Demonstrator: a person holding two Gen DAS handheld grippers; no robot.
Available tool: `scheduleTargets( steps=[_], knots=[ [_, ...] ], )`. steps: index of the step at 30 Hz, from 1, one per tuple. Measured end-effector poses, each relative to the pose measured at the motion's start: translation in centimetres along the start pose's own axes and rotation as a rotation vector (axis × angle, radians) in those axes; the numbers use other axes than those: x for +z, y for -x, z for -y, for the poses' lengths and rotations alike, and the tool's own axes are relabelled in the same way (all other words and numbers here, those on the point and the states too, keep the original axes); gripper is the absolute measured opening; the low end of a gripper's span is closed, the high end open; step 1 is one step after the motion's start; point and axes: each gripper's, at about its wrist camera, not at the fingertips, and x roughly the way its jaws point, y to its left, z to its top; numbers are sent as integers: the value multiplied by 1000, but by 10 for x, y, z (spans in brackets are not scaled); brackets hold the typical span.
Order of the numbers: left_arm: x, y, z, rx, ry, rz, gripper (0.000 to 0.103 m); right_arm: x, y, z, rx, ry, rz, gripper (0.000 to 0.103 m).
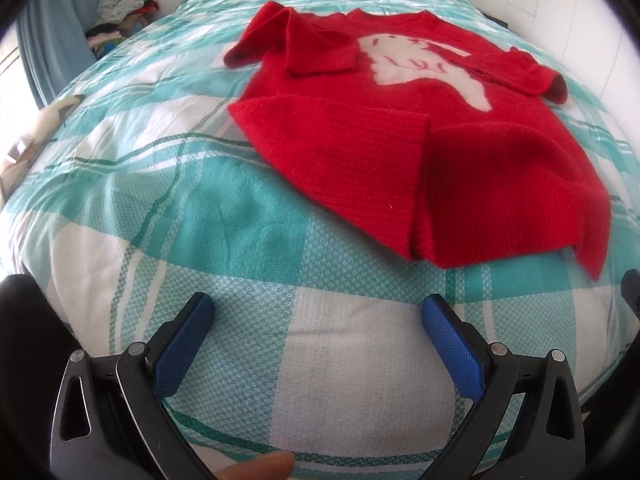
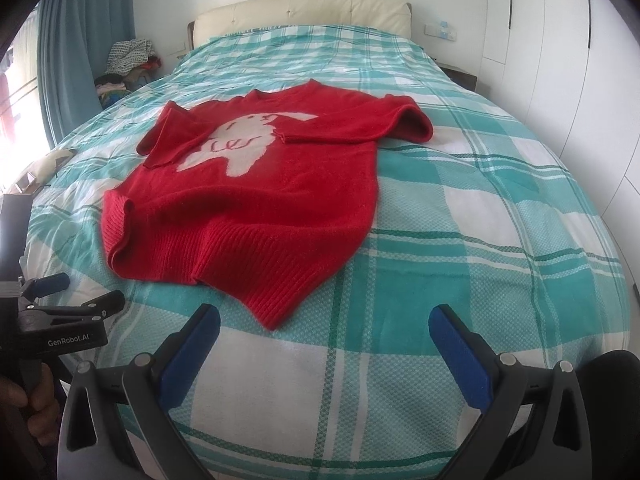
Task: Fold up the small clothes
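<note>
A small red knitted sweater [image 1: 384, 148] with a white animal figure lies face up on the bed; it also shows in the right wrist view [image 2: 256, 188]. Both sleeves are folded in over the chest. Its ribbed hem points toward me and is rumpled. My left gripper [image 1: 318, 312] is open and empty, hovering over the bedspread just short of the hem's left part. My right gripper [image 2: 324, 322] is open and empty, just short of the hem's right corner. The left gripper also appears at the left edge of the right wrist view [image 2: 60, 300].
The bed has a teal and white checked bedspread [image 2: 480, 240] and a cream headboard [image 2: 304, 12]. A pile of clothes [image 2: 124, 64] sits left of the bed by blue curtains [image 2: 60, 60]. White wardrobe doors [image 2: 560, 40] stand at the right.
</note>
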Motion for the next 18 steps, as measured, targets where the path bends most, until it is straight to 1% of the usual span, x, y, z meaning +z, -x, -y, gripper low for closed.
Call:
scheduleTargets(
  steps=[7, 10, 12, 14, 15, 17, 18],
  knots=[
    [0, 0, 1, -4, 2, 5, 103, -4, -9, 1, 11, -13, -51, 103],
    [-4, 1, 0, -22, -8, 44, 103, -5, -10, 5, 19, -25, -68, 103],
    [-7, 4, -1, -37, -41, 63, 103, -5, -10, 10, 31, -42, -77, 103],
    [-4, 9, -6, -87, -58, 50, 103, -6, -10, 19, 55, -60, -87, 103],
    [-1, 13, -12, -121, -44, 50, 103, -6, -10, 23, 71, -69, -90, 103],
    [7, 20, -27, -198, 13, 78, 103, -7, -11, 31, 122, -98, -87, 103],
    [13, 22, -34, -241, 47, 93, 103, -7, -11, 34, 167, -120, -82, 103]
  ],
)
